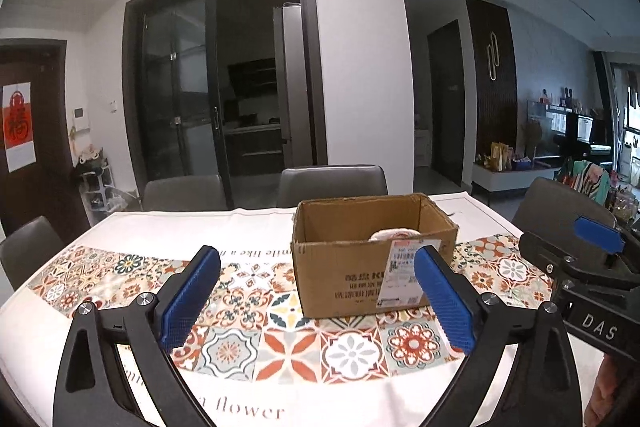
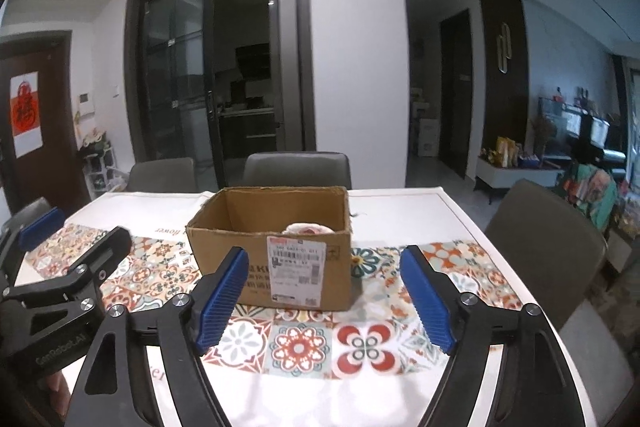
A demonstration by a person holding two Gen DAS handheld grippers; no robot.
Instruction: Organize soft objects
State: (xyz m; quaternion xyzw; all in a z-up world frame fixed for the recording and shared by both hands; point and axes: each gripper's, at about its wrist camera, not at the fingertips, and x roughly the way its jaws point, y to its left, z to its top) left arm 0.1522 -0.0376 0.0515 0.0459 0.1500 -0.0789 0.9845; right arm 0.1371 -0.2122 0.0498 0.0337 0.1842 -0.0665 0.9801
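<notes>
An open cardboard box (image 1: pixel 360 267) with a white shipping label stands on the patterned tablecloth; it also shows in the right wrist view (image 2: pixel 276 259). A pale pink-and-white soft object (image 1: pixel 394 234) lies inside it, only its top visible, also in the right wrist view (image 2: pixel 308 228). My left gripper (image 1: pixel 316 301) is open and empty, held in front of the box. My right gripper (image 2: pixel 324 301) is open and empty, also in front of the box. The right gripper shows at the right edge of the left wrist view (image 1: pixel 580 247), the left gripper at the left of the right wrist view (image 2: pixel 76 239).
The table (image 1: pixel 160 227) has a white cloth with a band of colourful tiles. Grey chairs (image 1: pixel 330 183) stand along the far side, one at the right (image 2: pixel 544 243) and one at the left (image 1: pixel 28 247). Glass sliding doors are behind.
</notes>
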